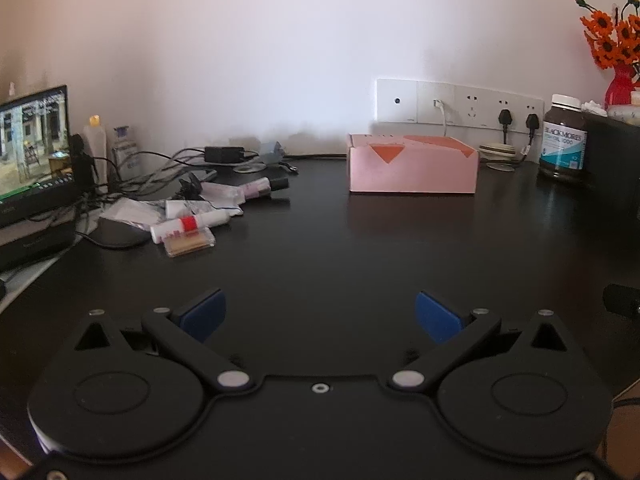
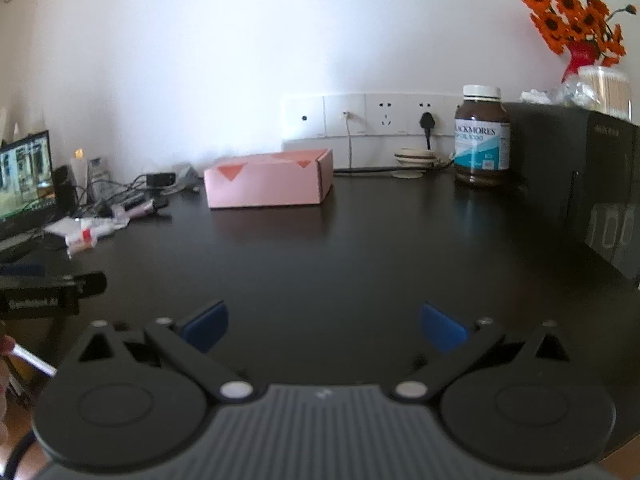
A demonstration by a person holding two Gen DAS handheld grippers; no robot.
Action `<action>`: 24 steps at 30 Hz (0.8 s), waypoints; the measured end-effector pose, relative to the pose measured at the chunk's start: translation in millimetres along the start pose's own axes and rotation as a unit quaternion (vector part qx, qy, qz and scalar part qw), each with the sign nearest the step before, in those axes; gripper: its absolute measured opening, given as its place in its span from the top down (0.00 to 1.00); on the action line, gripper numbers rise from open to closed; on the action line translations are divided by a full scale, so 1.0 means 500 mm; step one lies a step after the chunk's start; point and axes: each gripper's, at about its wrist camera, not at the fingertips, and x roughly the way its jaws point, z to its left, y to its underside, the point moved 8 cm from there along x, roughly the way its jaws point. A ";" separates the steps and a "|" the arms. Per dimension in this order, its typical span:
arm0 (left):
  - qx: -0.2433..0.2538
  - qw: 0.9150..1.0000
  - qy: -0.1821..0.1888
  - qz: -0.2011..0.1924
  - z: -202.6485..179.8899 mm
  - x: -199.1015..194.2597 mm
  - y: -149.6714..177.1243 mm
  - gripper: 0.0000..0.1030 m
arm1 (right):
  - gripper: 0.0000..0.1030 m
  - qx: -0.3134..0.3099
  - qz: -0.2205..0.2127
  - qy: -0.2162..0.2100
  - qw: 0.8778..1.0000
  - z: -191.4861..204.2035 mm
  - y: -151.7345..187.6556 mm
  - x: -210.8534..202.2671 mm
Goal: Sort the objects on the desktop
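The left gripper point(image 1: 320, 316) hangs over the dark desk point(image 1: 360, 248) with its blue fingers point(image 1: 204, 316) spread wide and nothing between them. The right gripper point(image 2: 324, 326) is the same: its fingers point(image 2: 206, 326) are far apart and hold nothing. A pink box point(image 1: 412, 170) sits at the back of the desk, near the wall. Left of the box lies a messy pile of small things: a white tube with a red band point(image 1: 188, 226), a clear little case point(image 1: 188, 244) touching the tube on its near side, and a pink tube with a black cap point(image 1: 266, 187) a bit closer to the box. Behind the pile is a tangle of black cables point(image 1: 160, 168), and further left of the box stands a screen point(image 1: 34, 148) showing a picture. Right of the box is a brown bottle point(image 1: 563, 142) with a white lid. Behind the box are white wall sockets point(image 1: 460, 106) with plugs in them. Far right of the box, past the bottle, orange flowers point(image 1: 612, 36) stand in a red vase point(image 1: 620, 88).
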 end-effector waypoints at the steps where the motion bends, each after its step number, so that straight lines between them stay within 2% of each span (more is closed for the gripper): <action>1: -0.001 1.000 0.007 0.001 -0.002 0.003 0.001 0.00 | 0.01 -0.002 -0.002 0.006 1.000 -0.002 0.000 0.002; 5: -0.004 0.999 0.036 0.005 -0.006 0.015 0.006 0.00 | 0.01 -0.006 -0.001 0.025 1.000 -0.012 0.007 0.012; 9: -0.010 0.998 0.057 0.011 -0.007 0.024 0.011 0.00 | 0.01 0.004 0.005 0.026 1.000 -0.021 0.011 0.023; 14: -0.013 0.998 0.066 0.012 -0.006 0.027 0.013 0.00 | 0.01 -0.001 0.003 0.029 1.000 -0.019 0.011 0.032; 24: 0.017 0.998 0.061 0.014 -0.026 0.022 0.020 0.00 | 0.01 -0.027 -0.004 0.030 0.999 0.006 0.017 0.040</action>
